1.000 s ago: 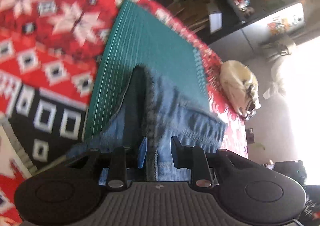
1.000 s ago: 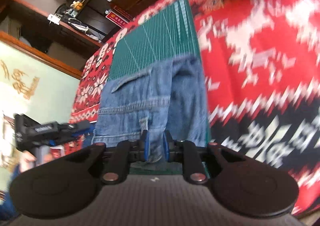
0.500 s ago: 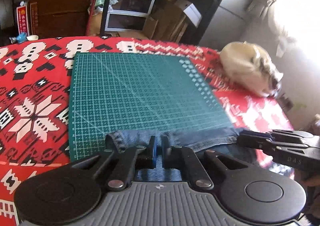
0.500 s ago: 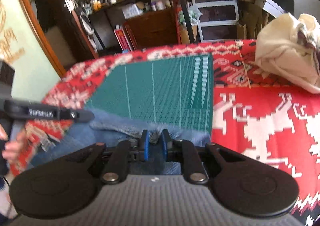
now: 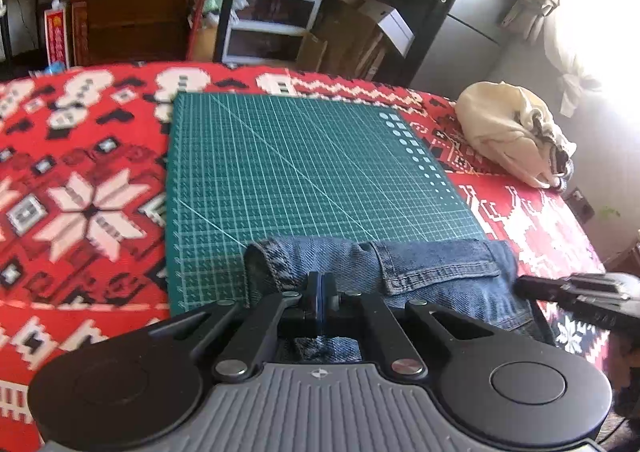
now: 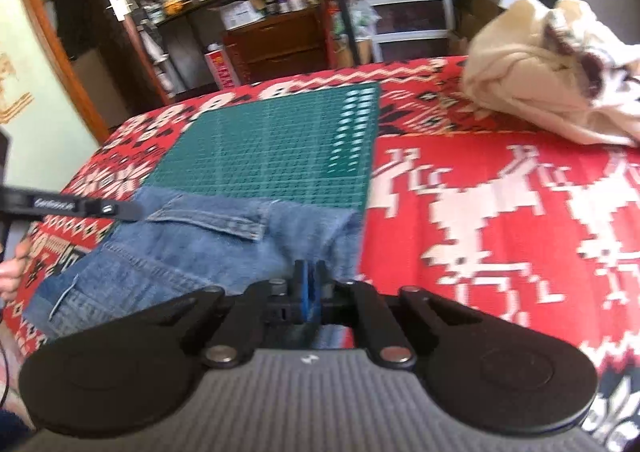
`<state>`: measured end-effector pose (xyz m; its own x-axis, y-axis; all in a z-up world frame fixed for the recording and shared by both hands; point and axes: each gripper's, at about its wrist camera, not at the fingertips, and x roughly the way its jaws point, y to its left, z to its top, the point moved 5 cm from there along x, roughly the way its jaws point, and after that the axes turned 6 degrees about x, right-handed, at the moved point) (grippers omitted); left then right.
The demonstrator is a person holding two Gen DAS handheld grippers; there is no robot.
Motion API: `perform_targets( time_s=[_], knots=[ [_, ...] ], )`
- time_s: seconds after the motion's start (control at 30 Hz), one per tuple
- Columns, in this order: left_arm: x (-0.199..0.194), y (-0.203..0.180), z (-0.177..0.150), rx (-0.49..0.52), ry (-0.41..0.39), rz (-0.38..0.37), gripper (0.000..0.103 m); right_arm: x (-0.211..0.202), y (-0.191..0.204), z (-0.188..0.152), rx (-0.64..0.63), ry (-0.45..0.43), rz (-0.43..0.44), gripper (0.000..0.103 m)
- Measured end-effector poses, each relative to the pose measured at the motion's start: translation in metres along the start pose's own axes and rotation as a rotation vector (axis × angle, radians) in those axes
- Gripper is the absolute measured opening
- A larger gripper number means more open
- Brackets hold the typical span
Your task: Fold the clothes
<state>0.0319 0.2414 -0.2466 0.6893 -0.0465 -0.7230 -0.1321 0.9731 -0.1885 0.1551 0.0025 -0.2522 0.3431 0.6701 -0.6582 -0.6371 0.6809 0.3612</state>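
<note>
I see the jeans [image 5: 420,272] lying along the near edge of the green cutting mat [image 5: 304,172], at lower centre of the left wrist view. Their long axis runs left to right across the frame, parallel to the mat's near edge. A flapped pocket [image 5: 436,264] faces up, its flap edge also running left to right.

My left gripper [image 5: 319,292] has its fingers clenched on denim at the left end of the jeans. My right gripper [image 6: 308,288] has its fingers clenched on denim at the right end, at lower centre of the right wrist view; that view is blurred.

The mat lies on a red patterned cloth [image 5: 80,192] covering the surface. A cream bundle of fabric [image 5: 508,140] sits at the right of the left view, well apart from the jeans.
</note>
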Motion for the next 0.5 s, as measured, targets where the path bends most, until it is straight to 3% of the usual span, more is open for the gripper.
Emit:
perform_targets(
  time_s=[0.23, 0.37, 0.5],
  knots=[
    [0.01, -0.004, 0.015, 0.014, -0.021, -0.017, 0.003, 0.016, 0.018, 0.026, -0.018, -0.052, 0.033, 0.005],
    [0.022, 0.002, 0.013, -0.01, -0.02, 0.004, 0.003, 0.039, 0.021, 0.015, -0.077, -0.019, -0.01, 0.001],
    [0.02, 0.006, 0.007, -0.015, -0.043, 0.014, 0.004, 0.034, 0.014, 0.006, -0.059, -0.037, 0.007, 0.0]
  ],
)
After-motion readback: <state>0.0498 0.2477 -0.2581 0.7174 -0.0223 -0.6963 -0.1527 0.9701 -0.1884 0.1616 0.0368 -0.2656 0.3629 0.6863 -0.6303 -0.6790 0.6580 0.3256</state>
